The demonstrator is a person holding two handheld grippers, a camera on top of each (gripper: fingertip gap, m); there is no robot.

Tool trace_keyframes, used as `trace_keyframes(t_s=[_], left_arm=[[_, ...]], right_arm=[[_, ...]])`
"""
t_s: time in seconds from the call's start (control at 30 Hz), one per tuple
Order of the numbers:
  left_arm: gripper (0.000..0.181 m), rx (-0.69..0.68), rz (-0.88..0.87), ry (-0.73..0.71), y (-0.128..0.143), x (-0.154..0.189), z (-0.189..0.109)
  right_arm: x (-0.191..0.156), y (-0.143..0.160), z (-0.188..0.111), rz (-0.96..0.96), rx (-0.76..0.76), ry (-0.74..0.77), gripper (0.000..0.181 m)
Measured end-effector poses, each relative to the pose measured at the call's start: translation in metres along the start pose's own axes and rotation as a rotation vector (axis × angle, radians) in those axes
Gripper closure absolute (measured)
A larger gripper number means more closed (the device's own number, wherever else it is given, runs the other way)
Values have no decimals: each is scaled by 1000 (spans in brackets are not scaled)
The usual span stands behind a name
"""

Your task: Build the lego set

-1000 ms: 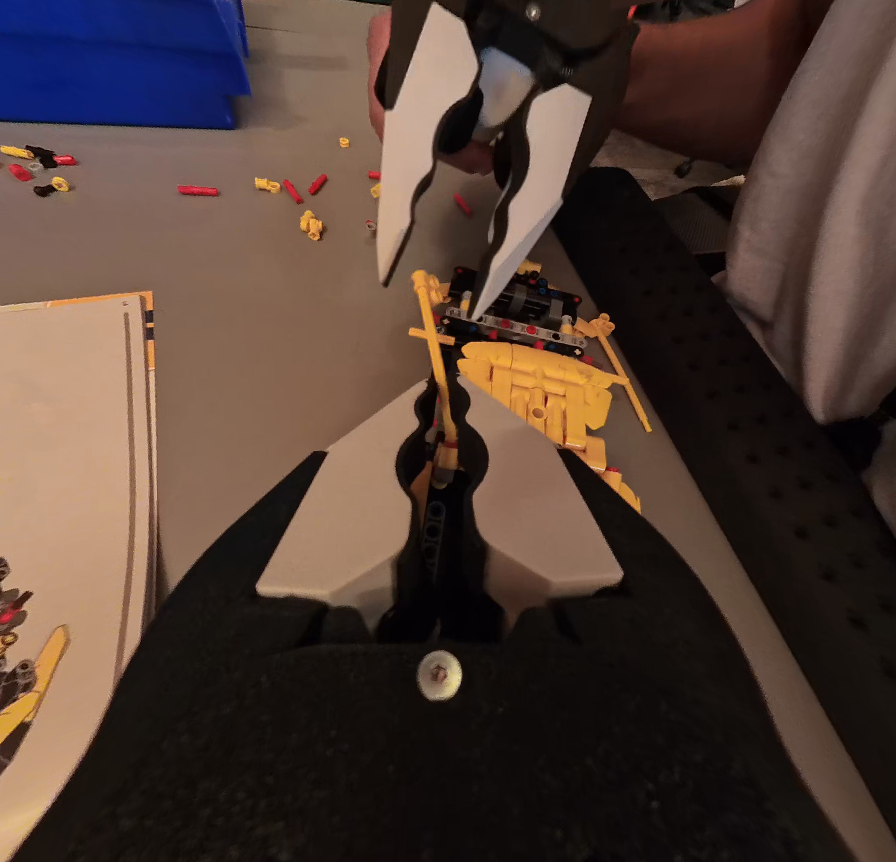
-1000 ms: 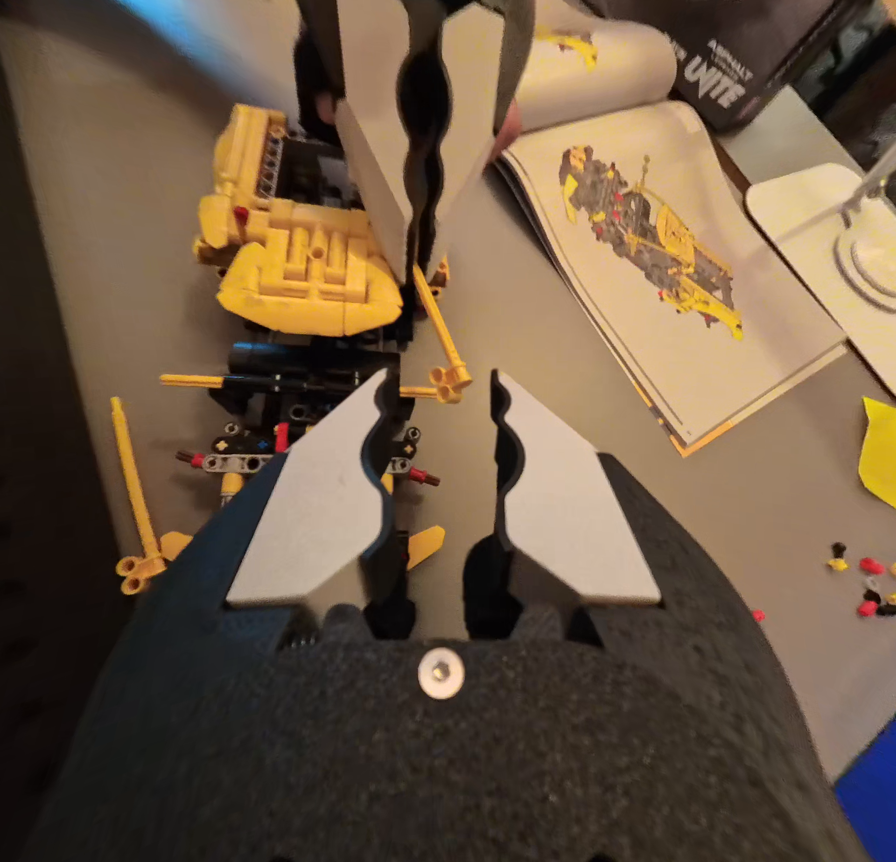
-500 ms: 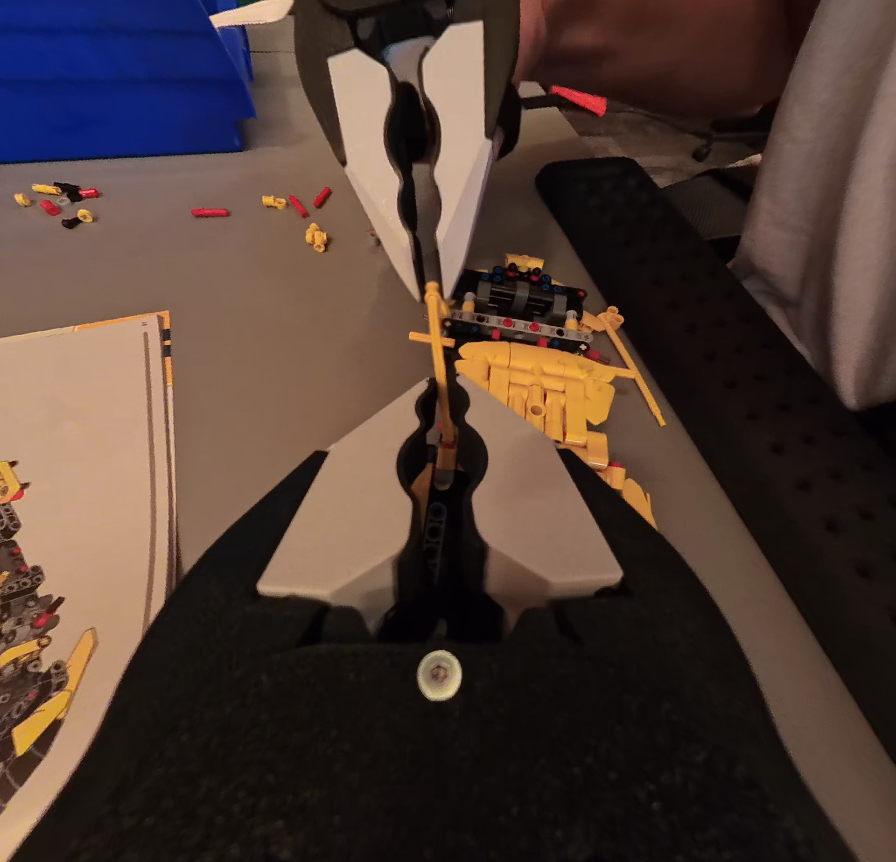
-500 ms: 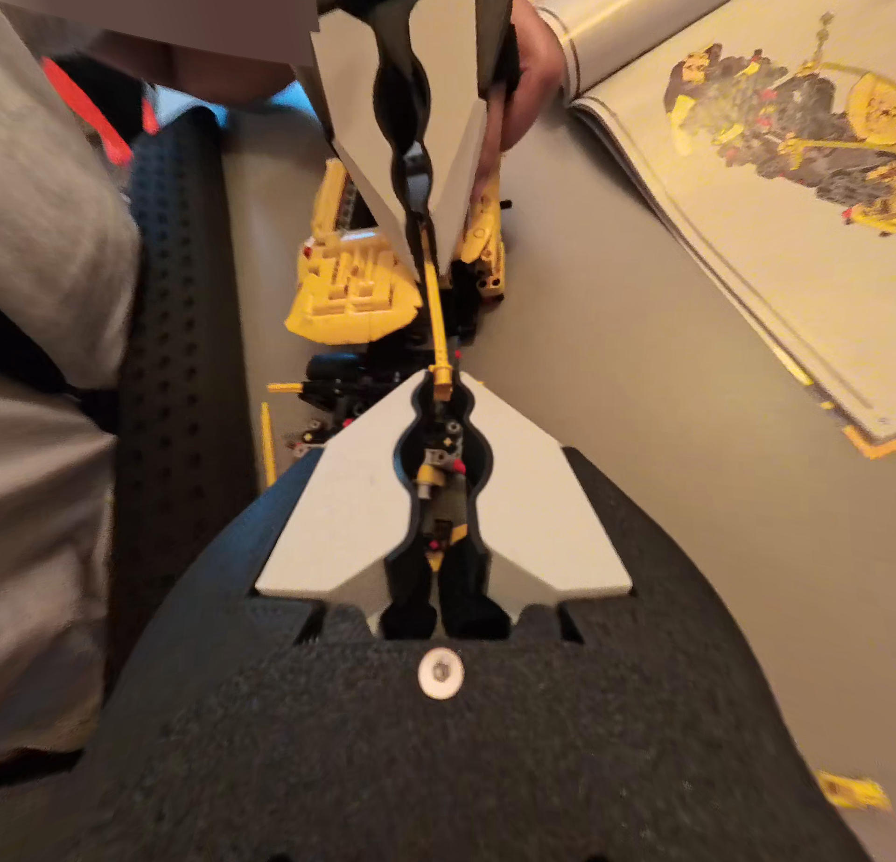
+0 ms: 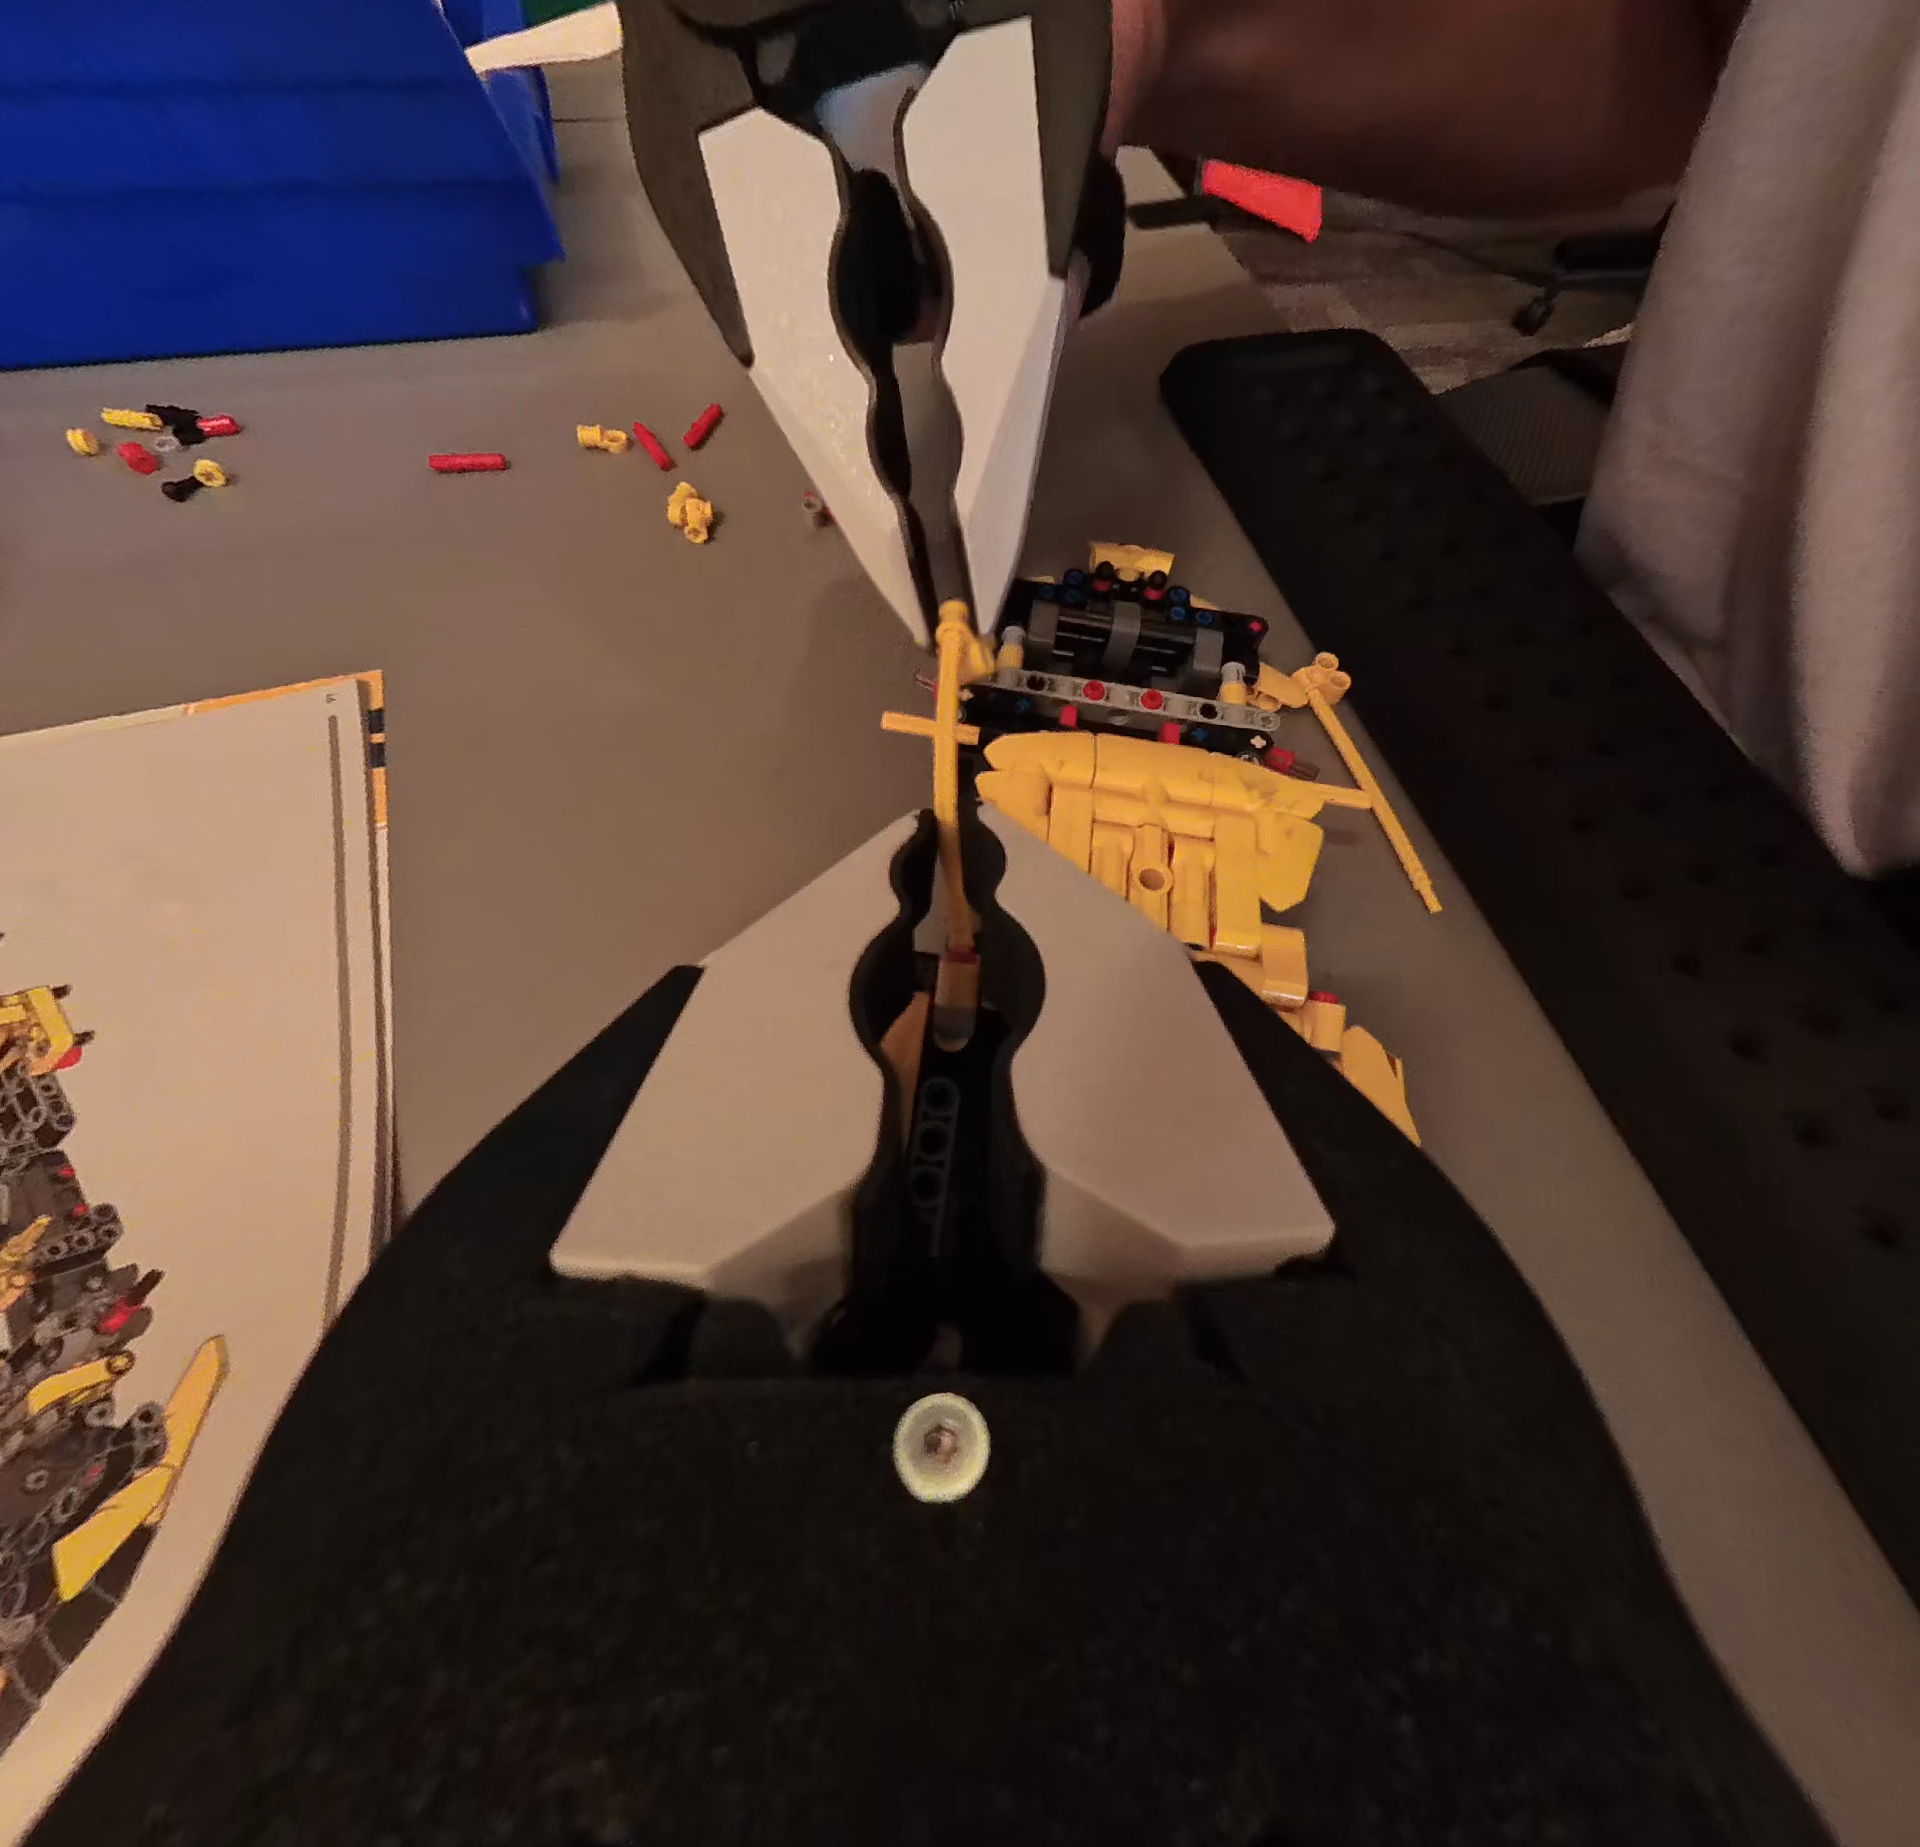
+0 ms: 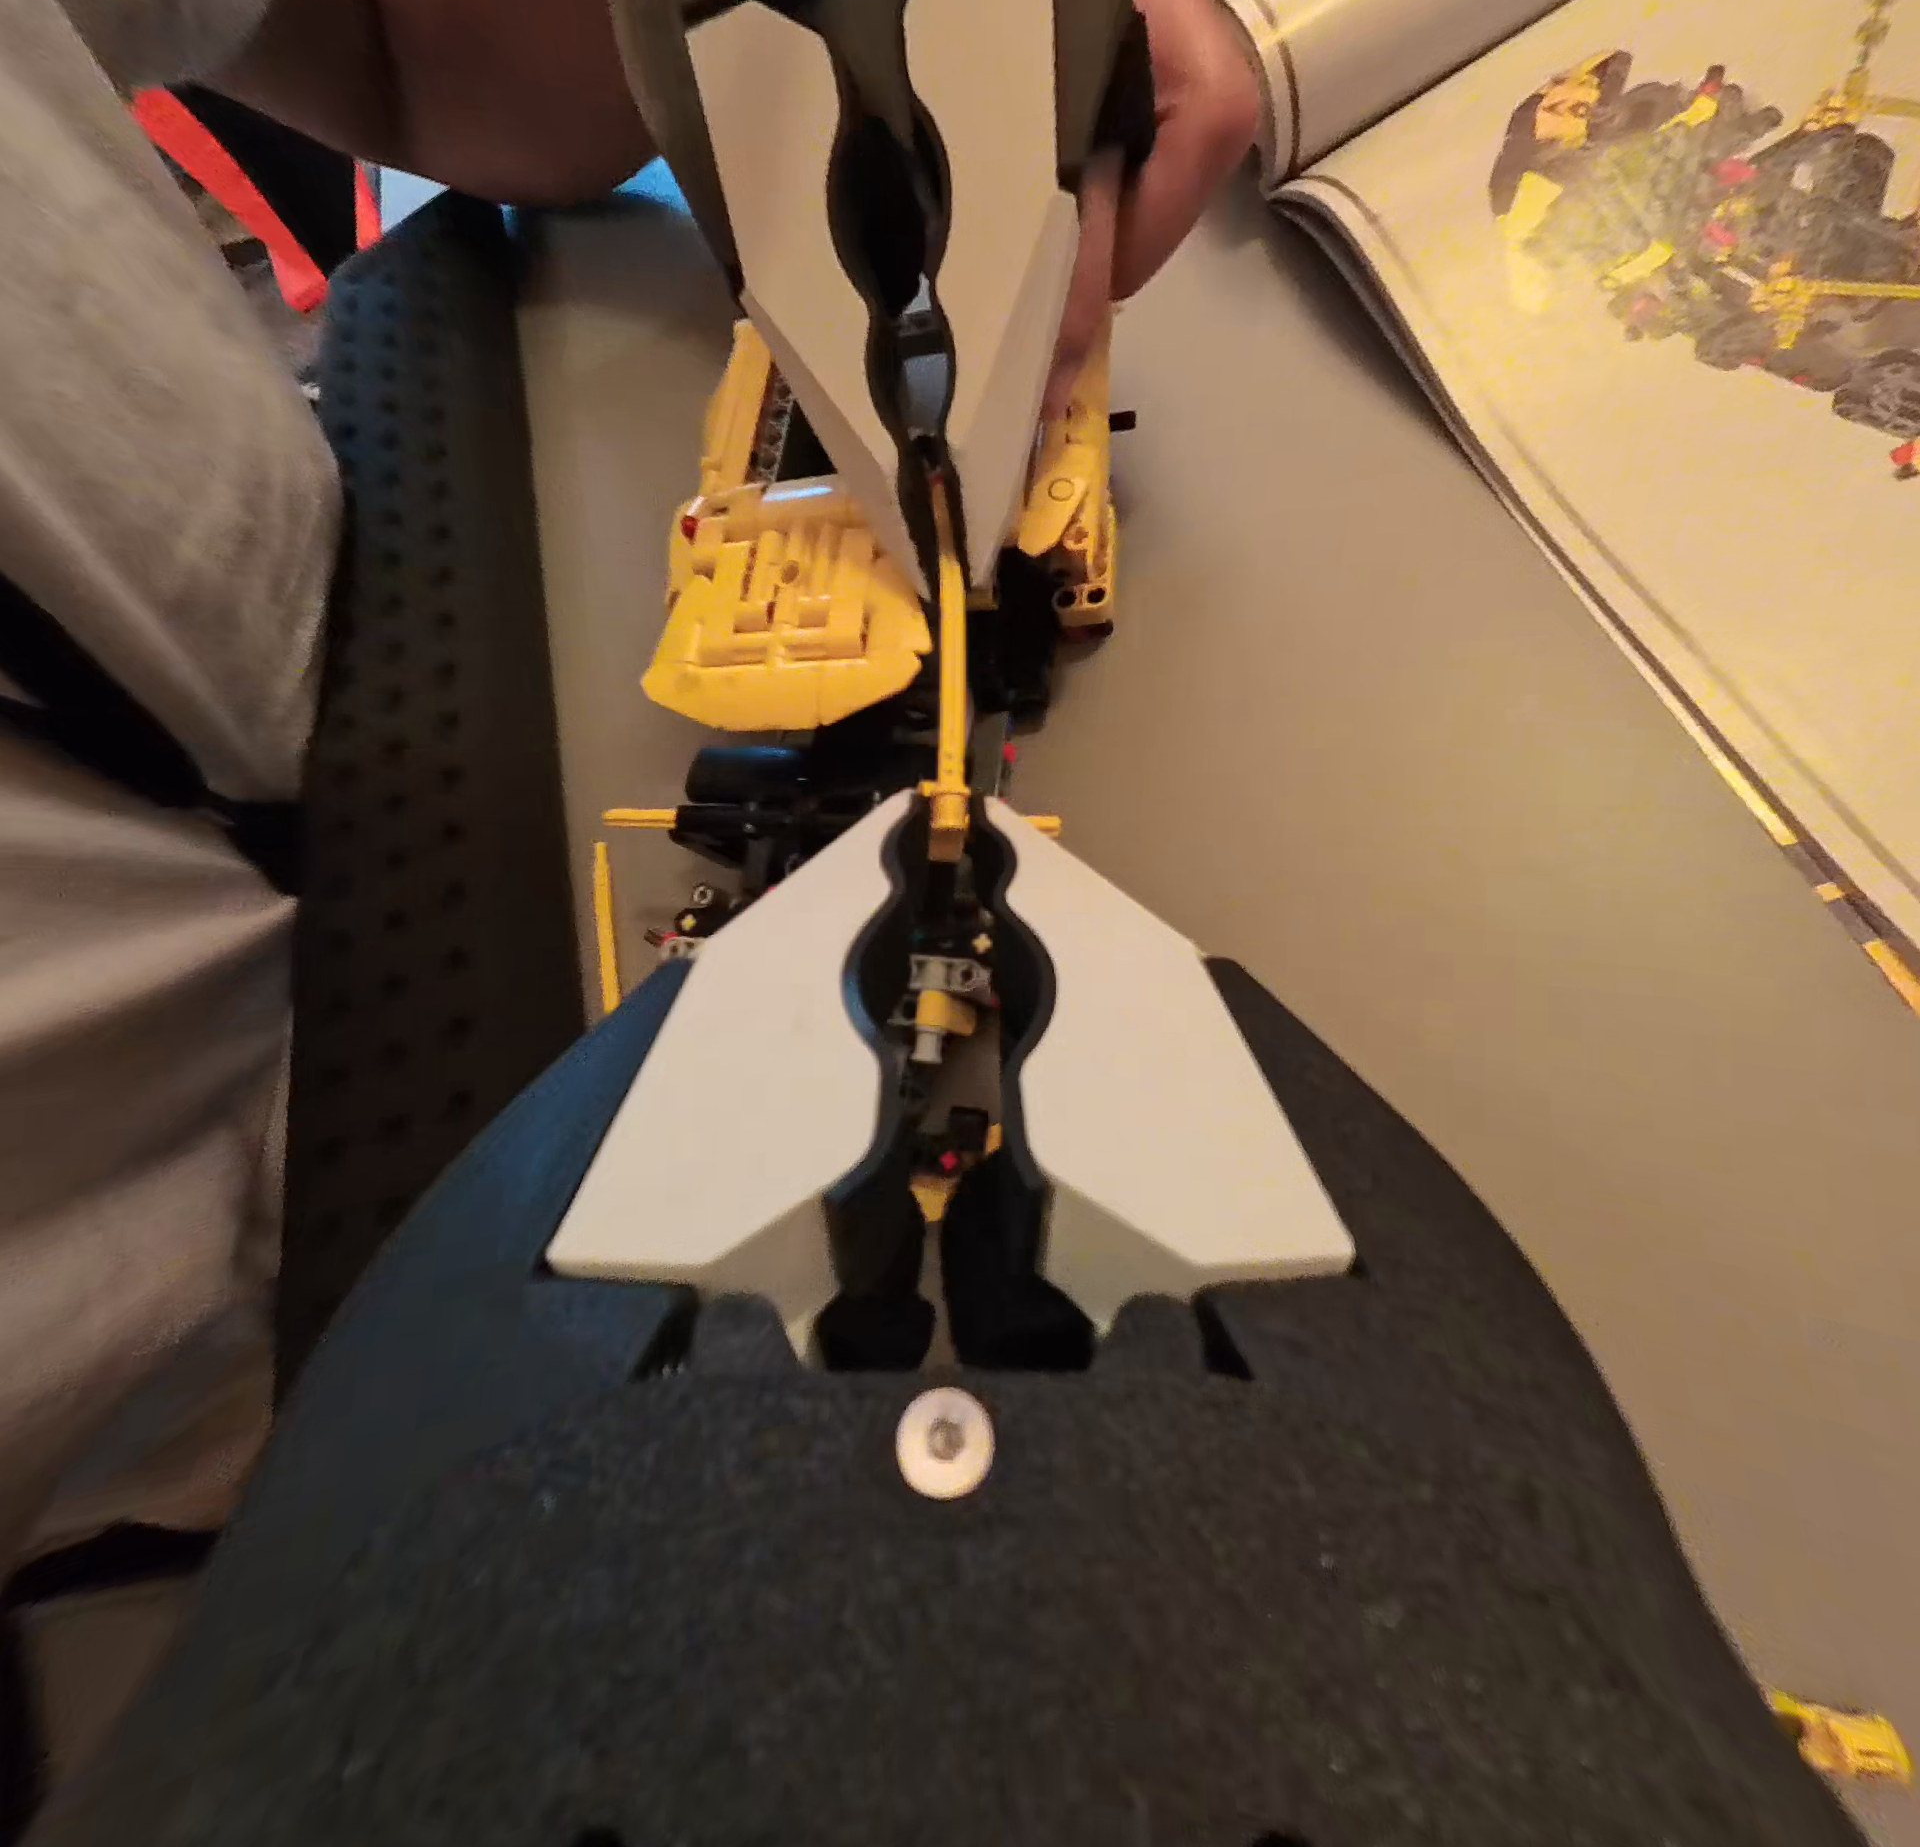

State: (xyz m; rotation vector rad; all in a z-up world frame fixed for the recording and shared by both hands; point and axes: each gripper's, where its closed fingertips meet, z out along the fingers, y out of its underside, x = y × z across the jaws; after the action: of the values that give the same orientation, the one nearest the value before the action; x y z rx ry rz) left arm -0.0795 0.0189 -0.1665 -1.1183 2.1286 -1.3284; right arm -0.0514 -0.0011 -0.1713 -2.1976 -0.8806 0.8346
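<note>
A thin yellow flexible rod (image 5: 948, 748) spans between both grippers, slightly bowed. My left gripper (image 5: 951, 826) is shut on its near end, with a black beam (image 5: 935, 1122) showing between the fingers behind the tips. My right gripper (image 5: 951, 625) comes from the far side and is shut on the rod's connector end. In the right wrist view the right gripper (image 6: 945, 802) pinches the yellow connector, the rod (image 6: 951, 675) runs ahead, and the left gripper (image 6: 943, 569) clamps its far end. The yellow and black model (image 5: 1143, 821) lies on the table just right of the rod; it also shows in the right wrist view (image 6: 790, 613).
An open instruction booklet (image 5: 187, 966) lies at the left, also in the right wrist view (image 6: 1662, 426). Blue bins (image 5: 239, 166) stand at the back left. Small red and yellow parts (image 5: 468, 462) are scattered behind. A black perforated seat (image 5: 1558, 758) borders the table edge. A second yellow rod (image 5: 1371, 789) leans by the model. Left tips to right tips: about 4 cm.
My right gripper was open a second ago; it swung over the rod's connector end and shut on it. The left gripper stayed shut on the rod, which now bows slightly.
</note>
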Motion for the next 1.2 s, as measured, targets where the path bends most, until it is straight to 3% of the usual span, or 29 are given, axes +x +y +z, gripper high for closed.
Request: trace_keyframes(t_s=[0.33,0.53,0.87,1.0,1.2], left_arm=[[167,-60,-42,-127,3,-5,-9],[175,-37,-110,-122,8,-1,-12],[178,-68,-50,-127,8,1,-11],[177,-62,-38,-127,8,1,-10],[178,-71,-22,-127,8,1,-11]], right_arm=[[5,-4,4,-113,-80,98,175],[8,-4,4,-200,-98,193,175],[-3,0,5,-16,-34,13,174],[-3,10,8,-59,-116,42,172],[2,-7,-3,-55,-45,64,166]])
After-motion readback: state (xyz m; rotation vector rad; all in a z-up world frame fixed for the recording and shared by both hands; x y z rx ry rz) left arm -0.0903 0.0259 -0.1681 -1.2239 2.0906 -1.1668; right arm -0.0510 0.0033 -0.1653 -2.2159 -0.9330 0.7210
